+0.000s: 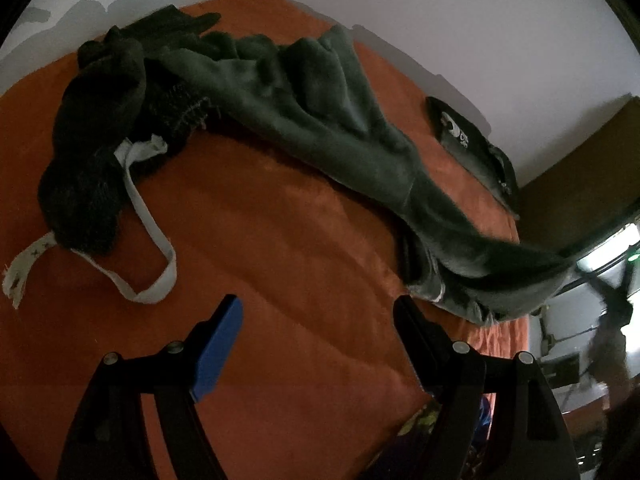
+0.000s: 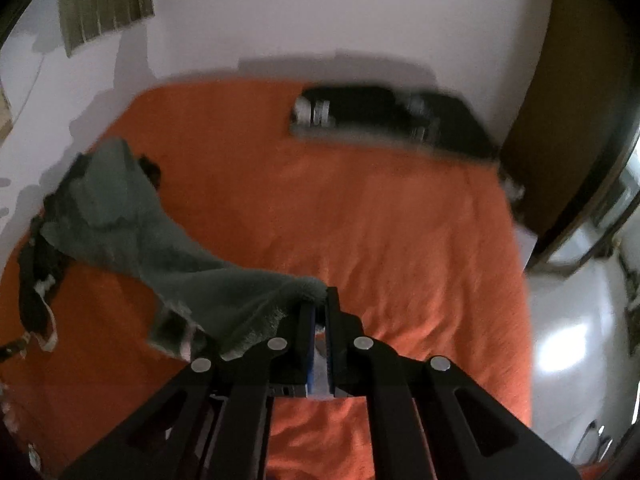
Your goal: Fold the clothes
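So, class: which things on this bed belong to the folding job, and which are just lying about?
Job in hand:
- grey garment, pinched by the right gripper
- dark clothes pile
- left gripper, open over the orange bedspread

Lying about:
- white strap
- black item by the wall, too blurred to identify

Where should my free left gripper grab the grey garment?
Take the loose lower edge of the grey garment, beside the corner that the right gripper has pinched. Come in low from the near side: that edge lies flat on the orange blanket, and the left gripper is open just short of it.
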A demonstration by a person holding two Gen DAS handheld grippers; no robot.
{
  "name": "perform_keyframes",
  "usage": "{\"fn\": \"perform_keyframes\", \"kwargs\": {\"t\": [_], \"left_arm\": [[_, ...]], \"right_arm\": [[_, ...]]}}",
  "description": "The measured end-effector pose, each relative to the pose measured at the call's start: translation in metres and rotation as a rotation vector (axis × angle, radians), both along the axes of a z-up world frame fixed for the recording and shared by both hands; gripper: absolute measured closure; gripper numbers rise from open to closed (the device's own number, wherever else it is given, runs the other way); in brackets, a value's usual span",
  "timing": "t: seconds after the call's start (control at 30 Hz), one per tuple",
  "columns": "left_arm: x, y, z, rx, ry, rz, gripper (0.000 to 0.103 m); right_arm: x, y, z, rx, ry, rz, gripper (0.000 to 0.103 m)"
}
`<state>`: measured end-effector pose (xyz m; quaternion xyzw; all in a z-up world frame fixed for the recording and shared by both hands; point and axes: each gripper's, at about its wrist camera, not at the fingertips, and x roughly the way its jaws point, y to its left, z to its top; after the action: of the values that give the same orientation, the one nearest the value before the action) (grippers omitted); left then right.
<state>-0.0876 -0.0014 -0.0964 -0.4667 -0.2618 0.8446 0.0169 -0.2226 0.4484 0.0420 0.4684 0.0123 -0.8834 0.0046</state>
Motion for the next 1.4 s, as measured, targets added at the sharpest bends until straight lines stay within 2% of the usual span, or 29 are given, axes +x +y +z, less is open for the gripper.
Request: {"fn": "perform_keyframes", "kwargs": {"t": [0.1, 0.17, 0.2, 0.27, 0.33, 0.5, 0.6, 0.7, 0.73, 0.8, 0.87, 0.9, 1.0, 1.1, 1.33, 1.4], "left_arm": [[-0.002, -0.004, -0.003, 0.001, -0.001, 0.009, 0.025], [-0.004, -0.006, -0.004, 0.001, -0.002, 0.015, 0.025], [-0.004, -0.007, -0.005, 0.001, -0.002, 0.018, 0.025], [-0.006, -0.01, -0.007, 0.002, -0.003, 0.024, 0.025], [-0.008, -0.011, -0.009, -0.002, -0.004, 0.027, 0.025], [-0.012, -0.01, -0.015, -0.036, -0.013, 0.014, 0.025], [-0.015, -0.023, -0.015, -0.107, -0.053, 0.01, 0.025], [-0.015, -0.057, -0.016, -0.207, -0.08, 0.057, 0.025], [-0.015, -0.07, -0.02, -0.248, -0.1, 0.084, 0.025], [-0.017, -0.092, -0.028, -0.317, -0.144, 0.137, 0.025], [-0.023, -0.103, -0.037, -0.321, -0.171, 0.129, 0.025], [-0.025, -0.105, -0.04, -0.329, -0.177, 0.126, 0.025], [-0.031, -0.103, -0.042, -0.46, -0.205, 0.162, 0.025], [-0.036, -0.11, -0.049, -0.547, -0.228, 0.204, 0.025], [-0.06, -0.144, -0.078, -0.586, -0.273, 0.255, 0.025], [-0.063, -0.152, -0.083, -0.593, -0.272, 0.283, 0.03]], "right_arm": [[-0.002, -0.004, -0.029, -0.068, -0.063, -0.01, 0.099], [-0.006, -0.004, -0.034, -0.088, -0.053, -0.006, 0.094], [-0.008, -0.004, -0.036, -0.088, -0.044, -0.004, 0.089], [-0.01, -0.005, -0.038, -0.081, -0.026, -0.003, 0.061], [-0.009, -0.007, -0.034, -0.082, -0.024, -0.01, 0.054], [0.0, -0.02, -0.027, -0.081, -0.03, -0.021, 0.054], [0.013, -0.028, -0.005, 0.005, 0.036, -0.093, 0.054], [0.019, -0.029, 0.017, -0.071, 0.088, -0.084, 0.05], [0.019, -0.031, 0.021, -0.066, 0.102, -0.079, 0.044], [0.017, -0.037, 0.027, -0.019, 0.131, -0.08, 0.041], [0.012, -0.042, 0.032, 0.025, 0.152, -0.088, 0.041], [0.01, -0.043, 0.033, 0.022, 0.155, -0.083, 0.041], [0.006, -0.048, 0.031, 0.003, 0.142, -0.058, 0.041], [0.01, -0.052, 0.024, -0.015, 0.125, -0.037, 0.041], [0.018, -0.061, -0.006, -0.008, 0.044, -0.011, 0.041], [0.018, -0.064, -0.011, -0.01, 0.03, -0.005, 0.041]]}}
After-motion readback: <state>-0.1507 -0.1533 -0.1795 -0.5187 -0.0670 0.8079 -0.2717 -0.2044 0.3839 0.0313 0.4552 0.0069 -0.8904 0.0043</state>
